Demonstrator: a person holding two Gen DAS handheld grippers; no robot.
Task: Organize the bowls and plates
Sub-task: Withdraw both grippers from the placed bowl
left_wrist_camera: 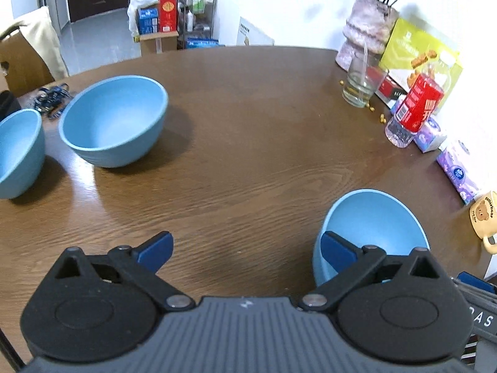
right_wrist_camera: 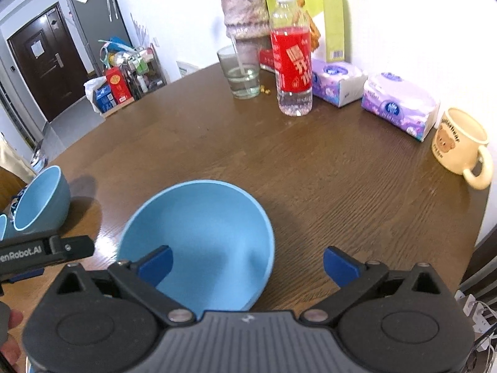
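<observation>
Three light blue bowls stand upright on the round brown table (left_wrist_camera: 248, 155). In the left wrist view a wide bowl (left_wrist_camera: 113, 121) sits at far left, a second bowl (left_wrist_camera: 18, 152) is cut off by the left edge, and a third bowl (left_wrist_camera: 372, 227) lies behind my right finger. My left gripper (left_wrist_camera: 247, 244) is open over bare wood, holding nothing. In the right wrist view that near bowl (right_wrist_camera: 202, 227) sits just ahead, its right rim between the spread jaws. My right gripper (right_wrist_camera: 248, 259) is open above it, pads off the bowl. Another bowl (right_wrist_camera: 40, 199) shows far left.
Along the wall side stand a glass of water (right_wrist_camera: 240, 73), a red-labelled bottle (right_wrist_camera: 292, 62), a vase of dried flowers (right_wrist_camera: 245, 15), a green box (left_wrist_camera: 416, 49), tissue packs (right_wrist_camera: 400, 104) and a bear mug (right_wrist_camera: 459, 146). The left gripper's body (right_wrist_camera: 46, 251) shows at the left.
</observation>
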